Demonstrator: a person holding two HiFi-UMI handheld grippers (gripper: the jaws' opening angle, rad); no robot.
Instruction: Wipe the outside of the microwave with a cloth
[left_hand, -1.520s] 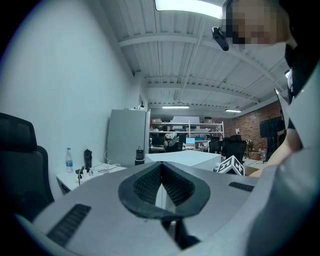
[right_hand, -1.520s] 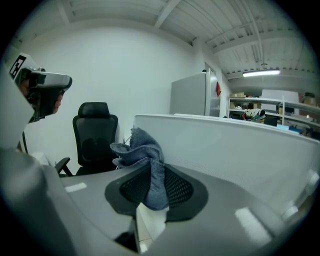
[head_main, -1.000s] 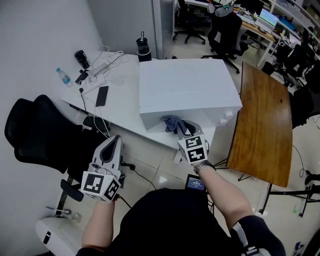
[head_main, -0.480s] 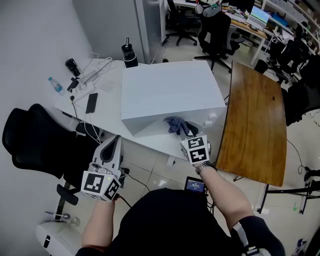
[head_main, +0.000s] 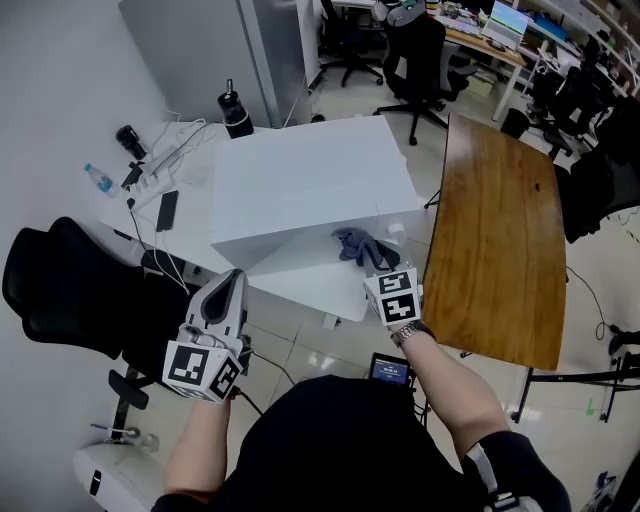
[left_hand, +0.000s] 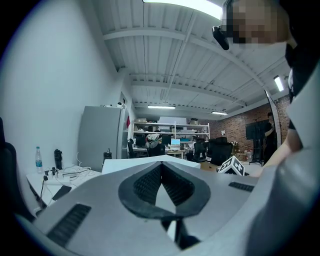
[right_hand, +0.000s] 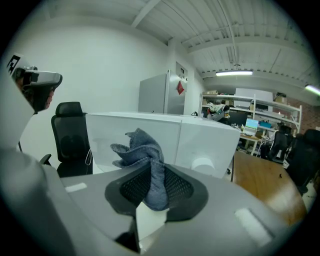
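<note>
The white microwave (head_main: 310, 180) stands on a white desk; it also fills the middle of the right gripper view (right_hand: 200, 142) and shows low in the left gripper view (left_hand: 145, 162). A crumpled grey-blue cloth (head_main: 355, 245) is pinched in my right gripper (head_main: 372, 266), just in front of the microwave's front face, toward its right end. In the right gripper view the cloth (right_hand: 142, 155) sticks up from between the shut jaws of the right gripper (right_hand: 152, 176). My left gripper (head_main: 228, 284) hangs off the desk's near edge, shut and empty (left_hand: 161, 172).
On the white desk (head_main: 190, 195) left of the microwave lie a phone (head_main: 166, 210), cables (head_main: 170, 145) and a water bottle (head_main: 98, 179); a black flask (head_main: 236, 112) stands behind. A black office chair (head_main: 70, 290) is at left, a wooden table (head_main: 495, 230) at right.
Both grippers have shifted sideways with the person. The cloth in the right gripper now sits further right along the microwave's front. The left gripper stays shut and empty.
</note>
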